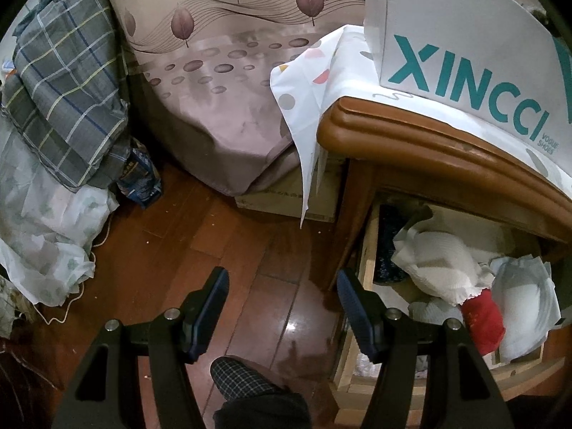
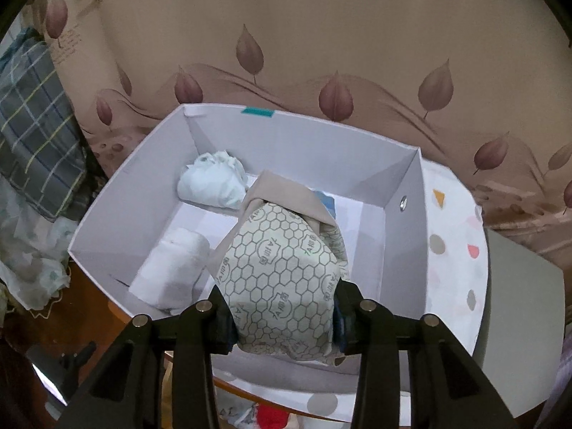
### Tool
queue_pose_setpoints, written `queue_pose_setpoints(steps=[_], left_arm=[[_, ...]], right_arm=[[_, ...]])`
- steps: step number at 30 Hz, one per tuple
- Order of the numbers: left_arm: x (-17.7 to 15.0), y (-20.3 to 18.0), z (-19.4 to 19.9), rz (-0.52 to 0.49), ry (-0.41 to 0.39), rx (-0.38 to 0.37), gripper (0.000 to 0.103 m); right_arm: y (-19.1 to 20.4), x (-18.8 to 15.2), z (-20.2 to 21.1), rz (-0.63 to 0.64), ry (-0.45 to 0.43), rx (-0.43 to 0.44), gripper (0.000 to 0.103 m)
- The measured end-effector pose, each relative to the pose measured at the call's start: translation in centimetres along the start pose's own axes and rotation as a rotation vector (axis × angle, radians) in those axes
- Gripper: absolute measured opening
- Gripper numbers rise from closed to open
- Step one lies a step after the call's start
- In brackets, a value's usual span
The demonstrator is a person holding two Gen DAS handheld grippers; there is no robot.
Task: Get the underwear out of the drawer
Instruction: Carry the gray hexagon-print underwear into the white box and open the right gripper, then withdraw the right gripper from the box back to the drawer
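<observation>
In the right wrist view my right gripper (image 2: pixel 282 316) is shut on a rolled beige underwear with a honeycomb print (image 2: pixel 282 268), held over the open white shoe box (image 2: pixel 118 193). Two white rolled pieces (image 2: pixel 214 182) (image 2: pixel 171 268) lie inside the box. In the left wrist view my left gripper (image 1: pixel 282 296) is open and empty above the wooden floor, left of the open drawer (image 1: pixel 368 250). The drawer holds white underwear (image 1: pixel 439 264), a red piece (image 1: pixel 482 321) and a pale blue-white piece (image 1: pixel 525 304).
The shoe box (image 1: pixel 464 46) stands on a dotted white cloth (image 1: pixel 307 82) atop the brown nightstand (image 1: pixel 429 143). A bed with leaf-print sheet (image 1: pixel 221 82) lies behind. Plaid bedding (image 1: pixel 60 85) and a plastic bag (image 1: pixel 39 221) pile at left. My slippered foot (image 1: pixel 239 379) is below.
</observation>
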State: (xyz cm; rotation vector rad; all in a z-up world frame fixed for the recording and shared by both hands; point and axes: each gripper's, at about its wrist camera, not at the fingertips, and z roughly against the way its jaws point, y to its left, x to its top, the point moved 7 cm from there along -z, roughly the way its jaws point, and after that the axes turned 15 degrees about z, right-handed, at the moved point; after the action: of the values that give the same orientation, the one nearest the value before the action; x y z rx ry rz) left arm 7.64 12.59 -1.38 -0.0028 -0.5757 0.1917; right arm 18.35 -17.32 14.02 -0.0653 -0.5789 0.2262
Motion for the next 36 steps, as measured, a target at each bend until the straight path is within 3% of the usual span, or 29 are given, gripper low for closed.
queue_pose_setpoints(steps=[7,15,25,36], left_arm=[[-0.1,-0.3,-0.1,-0.017,0.001,-0.002,0.065],[-0.4,-0.5,-0.5,-0.026,0.015,0.009,0.065],[-0.8,-0.6,-0.8,-0.04,0.034,0.011,0.065],[-1.3,-1.0,-1.2,-0.065,0.053,0.005,0.065]], right_arm=[[0.4,-0.7,-0.9,0.013,0.011,-0.005,0.052],[0.8,-1.2,4.3,0.031,-0.075,0.034,0.061],[4.0,-12.2,8.4,0.197,0.025,0.11,0.061],[3.5,-24.6,1.1,0.192,0.278,0.15,0.062]])
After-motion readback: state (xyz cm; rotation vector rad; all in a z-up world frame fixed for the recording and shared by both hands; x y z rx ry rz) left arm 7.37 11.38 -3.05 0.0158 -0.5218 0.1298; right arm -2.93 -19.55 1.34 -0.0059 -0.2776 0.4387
